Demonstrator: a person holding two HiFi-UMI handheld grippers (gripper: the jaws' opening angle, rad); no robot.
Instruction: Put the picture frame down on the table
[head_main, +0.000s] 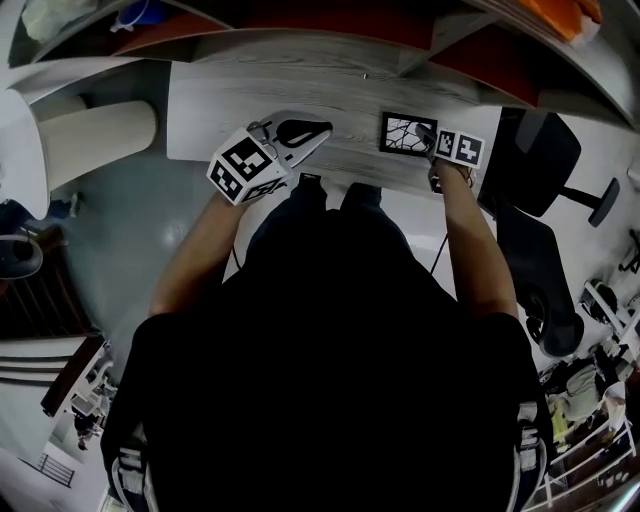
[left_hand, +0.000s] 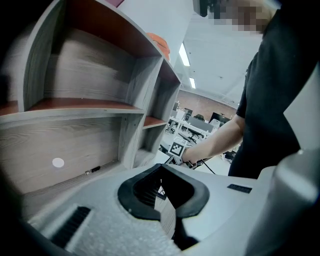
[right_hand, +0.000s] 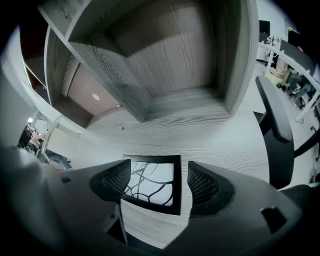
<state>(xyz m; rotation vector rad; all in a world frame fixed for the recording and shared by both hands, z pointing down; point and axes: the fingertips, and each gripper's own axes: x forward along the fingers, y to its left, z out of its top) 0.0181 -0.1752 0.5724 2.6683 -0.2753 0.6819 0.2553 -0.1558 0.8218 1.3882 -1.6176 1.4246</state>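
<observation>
The table (head_main: 230, 110) spreads ahead of and beneath both grippers, with the shelves (right_hand: 165, 60) rising at its far side beyond the right gripper's jaws. The frame (right_hand: 152, 185) lies on that table straight ahead of the right gripper (right_hand: 157, 175), in the gap between its jaws. It seems flat on the wood, face up, its black border and branching pattern plain to see. The jaws stand wide apart. The right one is just clear of the frame's right edge, and the left one covers the left edge, so contact there cannot be told, but nothing looks clamped. In the head view the frame's longer side seems to run from jaw to jaw, along the table's near edge, with the gripper coming at it from the near side. The left gripper (left_hand: 160, 175) is well off to the left of the frame and points at the shelves. Its jaw tips are together with nothing between them. The right gripper is therefore by far the nearer. The frame looks as good as set down, so the coming move probably calls only for drawing that gripper straight back toward the person, jaws kept apart so neither catches the border and drags it.
</observation>
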